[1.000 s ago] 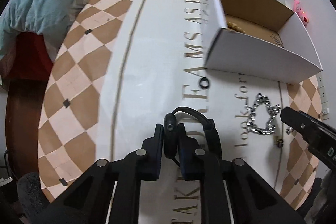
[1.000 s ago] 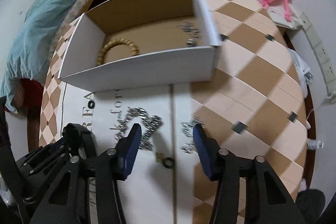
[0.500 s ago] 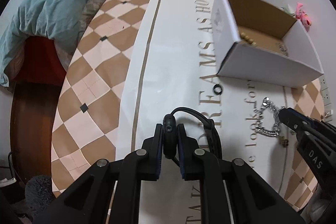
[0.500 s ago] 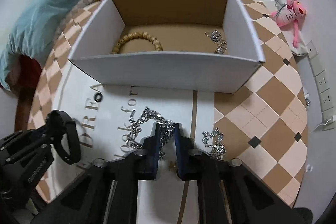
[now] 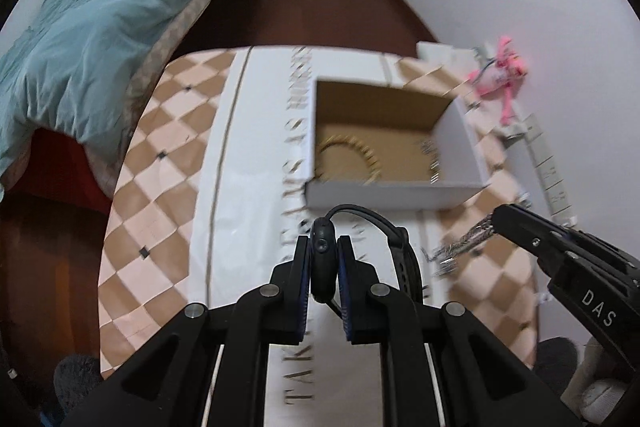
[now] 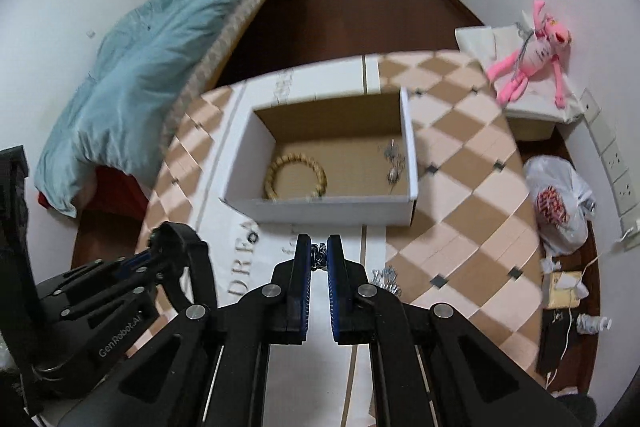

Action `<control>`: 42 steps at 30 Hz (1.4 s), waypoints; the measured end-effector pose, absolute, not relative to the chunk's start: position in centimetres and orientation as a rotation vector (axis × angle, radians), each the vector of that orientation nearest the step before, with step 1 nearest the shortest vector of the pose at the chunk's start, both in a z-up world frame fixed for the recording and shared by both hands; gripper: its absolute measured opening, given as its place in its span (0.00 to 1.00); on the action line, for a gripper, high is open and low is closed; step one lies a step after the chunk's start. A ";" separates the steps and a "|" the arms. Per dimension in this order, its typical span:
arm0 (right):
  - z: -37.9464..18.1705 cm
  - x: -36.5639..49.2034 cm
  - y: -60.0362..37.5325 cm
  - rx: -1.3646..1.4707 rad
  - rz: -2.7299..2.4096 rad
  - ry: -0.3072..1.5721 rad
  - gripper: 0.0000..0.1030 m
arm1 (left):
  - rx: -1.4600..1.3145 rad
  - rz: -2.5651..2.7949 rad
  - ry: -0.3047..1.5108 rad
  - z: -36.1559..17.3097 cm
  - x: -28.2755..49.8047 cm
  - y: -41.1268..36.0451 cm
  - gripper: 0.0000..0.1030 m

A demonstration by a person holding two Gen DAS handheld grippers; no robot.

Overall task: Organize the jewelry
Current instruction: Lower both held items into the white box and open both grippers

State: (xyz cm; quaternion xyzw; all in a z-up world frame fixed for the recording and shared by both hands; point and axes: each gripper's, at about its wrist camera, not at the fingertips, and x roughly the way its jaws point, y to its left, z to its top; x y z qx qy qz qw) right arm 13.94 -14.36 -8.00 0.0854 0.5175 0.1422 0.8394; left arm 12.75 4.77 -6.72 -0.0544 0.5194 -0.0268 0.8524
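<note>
The right gripper (image 6: 319,257) has its jaws closed on a silver link chain (image 5: 466,245), which hangs from its tip above the checked brown-and-cream tablecloth (image 6: 460,195), short of the near wall of the open white cardboard box (image 6: 332,205). The left gripper (image 5: 323,263) has its jaws clamped on a black strap-like band, perhaps a watch (image 5: 400,247); the blur makes its make hard to tell. It too is held in the air in front of the box.

Inside the box lie a tan beaded bracelet (image 6: 296,175) at the left and a small heap of silver jewelry (image 6: 394,163) at the right wall. On the cloth, just right of the right gripper, lies another small silver chain piece (image 6: 386,277), and a small black ring (image 6: 252,237) rests on the lettering near the box's front left corner.

The step in hand looks like carrying the chain over the near wall and into the box. To do it well, the gripper should rise enough that the dangling length clears the rim, since a trailing loop could catch the edge or drag the light box. It is best released low over the bare cardboard floor between the bracelet and the silver heap, so the links pile up without tangling. The left gripper should keep to its own side, so the two tools do not cross over the opening.
</note>
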 end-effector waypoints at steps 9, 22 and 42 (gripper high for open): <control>-0.9 16.9 -15.5 0.189 0.347 0.988 0.08 | -0.137 -0.144 1.049 -2.9 17.6 3.5 0.10; -7.1 26.9 -14.1 0.173 0.366 1.178 0.08 | -0.105 -0.175 1.232 -7.8 25.9 3.0 0.12; -10.0 27.2 -15.4 0.029 0.155 1.243 0.92 | -0.082 0.014 1.156 -6.9 25.6 5.4 0.92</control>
